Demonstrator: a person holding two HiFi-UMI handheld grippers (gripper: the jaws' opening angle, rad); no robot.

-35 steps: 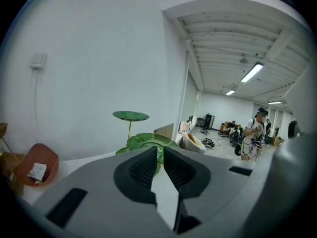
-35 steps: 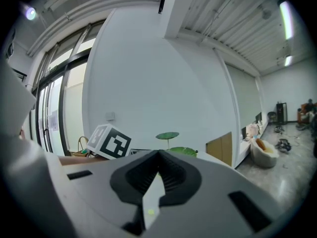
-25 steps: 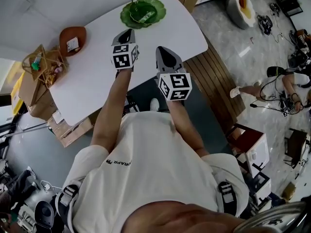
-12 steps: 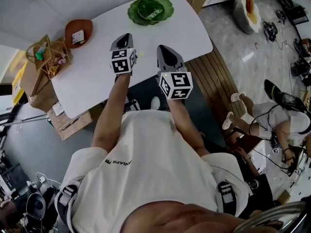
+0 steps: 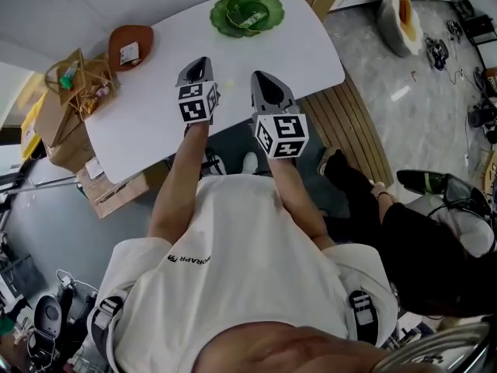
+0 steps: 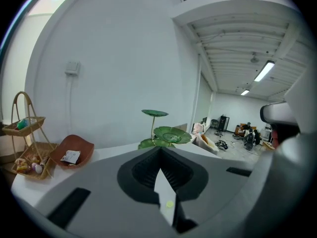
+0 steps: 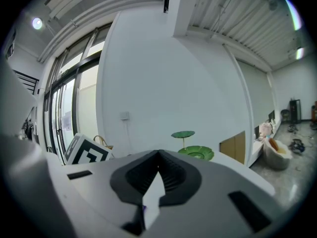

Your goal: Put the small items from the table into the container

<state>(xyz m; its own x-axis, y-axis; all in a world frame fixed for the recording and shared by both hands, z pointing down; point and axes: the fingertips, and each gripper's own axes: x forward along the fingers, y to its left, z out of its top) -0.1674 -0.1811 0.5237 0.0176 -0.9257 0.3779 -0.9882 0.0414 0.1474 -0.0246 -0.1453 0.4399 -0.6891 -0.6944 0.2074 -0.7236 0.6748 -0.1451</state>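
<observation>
At the upper left, a two-tier wicker basket [image 5: 74, 84] and a brown oval bowl [image 5: 140, 36] holding a small white packet [image 5: 129, 51] stand on the white counter [image 5: 147, 130]. The left claw [image 5: 199, 62] and the right claw [image 5: 259, 78] hover above it, both closed together and empty. At the top lies a green leaf-shaped dish [image 5: 268, 6].

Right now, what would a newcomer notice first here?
The left gripper and right gripper hang side by side over the white table, jaws shut. A green dish sits at its far end, with a brown bowl and a wicker basket at its left.
</observation>
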